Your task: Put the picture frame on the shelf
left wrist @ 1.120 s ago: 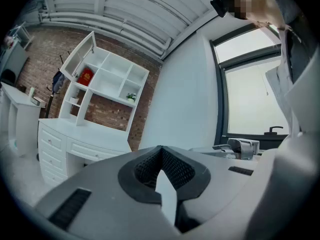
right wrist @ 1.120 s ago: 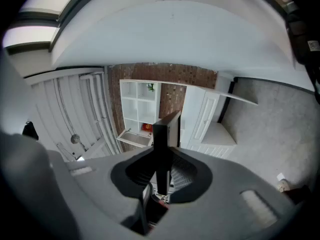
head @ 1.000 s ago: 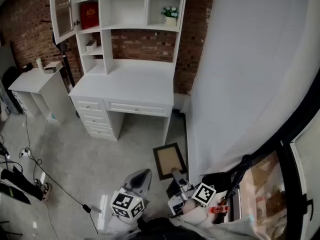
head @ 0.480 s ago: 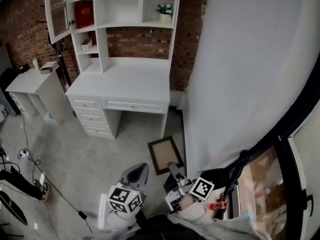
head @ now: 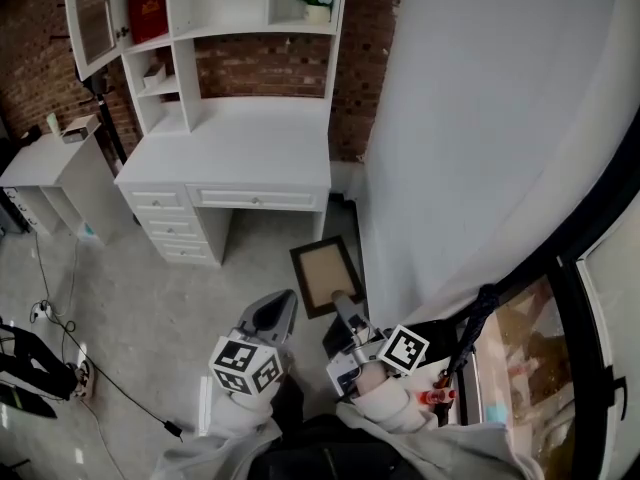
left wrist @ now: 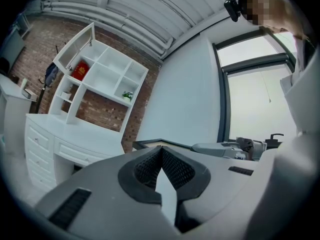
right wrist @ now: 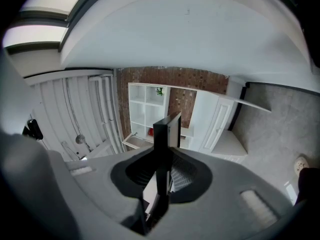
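Note:
The dark-rimmed picture frame with a tan backing hangs flat above the floor, my right gripper shut on its near edge. In the right gripper view the frame stands edge-on between the pads. My left gripper is beside it on the left, shut and holding nothing; its tips meet. The left gripper view shows the frame's edge and the right gripper alongside. Ahead stands the white shelf unit on a white desk.
A red box and a small potted plant sit in shelf compartments; a glass door hangs open at the left. A white side table stands left, cables lie on the floor, and a white backdrop fills the right.
Both grippers and the held frame have moved forward toward the desk, which now sits closer and further left in the head view. The grip on the frame is unchanged.

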A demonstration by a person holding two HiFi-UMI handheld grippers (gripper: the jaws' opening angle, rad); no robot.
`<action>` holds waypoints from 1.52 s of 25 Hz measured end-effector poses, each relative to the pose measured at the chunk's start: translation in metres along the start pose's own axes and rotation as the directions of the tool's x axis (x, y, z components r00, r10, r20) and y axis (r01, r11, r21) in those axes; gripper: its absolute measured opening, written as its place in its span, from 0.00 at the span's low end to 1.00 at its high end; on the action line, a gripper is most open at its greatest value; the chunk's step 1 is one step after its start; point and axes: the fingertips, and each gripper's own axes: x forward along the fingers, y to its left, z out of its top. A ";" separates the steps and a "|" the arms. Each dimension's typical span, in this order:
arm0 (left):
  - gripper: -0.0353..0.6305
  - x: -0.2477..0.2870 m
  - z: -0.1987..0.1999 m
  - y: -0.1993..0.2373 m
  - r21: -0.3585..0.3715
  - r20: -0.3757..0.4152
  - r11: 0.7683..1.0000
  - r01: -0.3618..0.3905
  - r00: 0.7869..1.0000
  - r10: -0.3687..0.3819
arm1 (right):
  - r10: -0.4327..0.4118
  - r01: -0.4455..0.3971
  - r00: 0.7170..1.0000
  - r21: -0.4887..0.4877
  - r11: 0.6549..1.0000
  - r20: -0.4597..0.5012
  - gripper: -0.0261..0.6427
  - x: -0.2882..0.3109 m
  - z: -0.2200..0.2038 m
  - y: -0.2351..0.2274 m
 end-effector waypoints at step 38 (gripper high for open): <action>0.06 0.177 0.084 0.233 0.012 0.012 0.998 0.061 0.998 -0.061 | -0.030 0.029 0.997 0.018 0.999 0.066 0.13 0.284 0.084 -0.055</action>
